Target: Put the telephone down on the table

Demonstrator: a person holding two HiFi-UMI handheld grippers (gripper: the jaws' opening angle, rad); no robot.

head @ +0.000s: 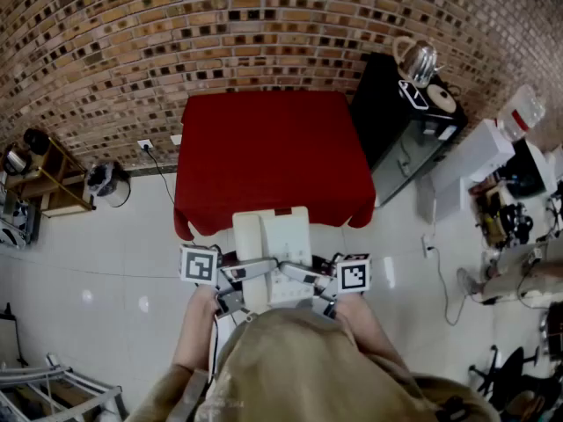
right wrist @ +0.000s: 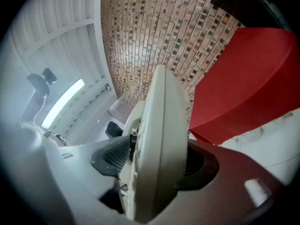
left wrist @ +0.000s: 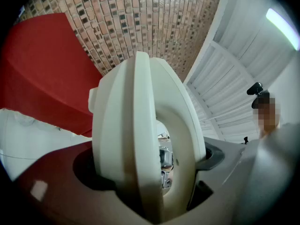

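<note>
A cream telephone (head: 273, 240) with its handset on the left side is carried flat in the air, just short of the near edge of the table with the red cloth (head: 273, 152). My left gripper (head: 246, 275) is shut on the telephone's near left edge and my right gripper (head: 308, 278) is shut on its near right edge. In the left gripper view the telephone (left wrist: 140, 139) fills the middle, clamped edge-on between the jaws. The right gripper view shows the same telephone (right wrist: 157, 149) edge-on between that gripper's jaws, with the red table (right wrist: 243, 83) ahead on the right.
A brick wall (head: 264, 25) stands behind the table. A black cabinet (head: 400, 121) with a kettle (head: 418, 60) is right of the table, and white equipment (head: 475, 161) further right. A wooden shelf (head: 48, 178) stands at left on the white tiled floor (head: 88, 253).
</note>
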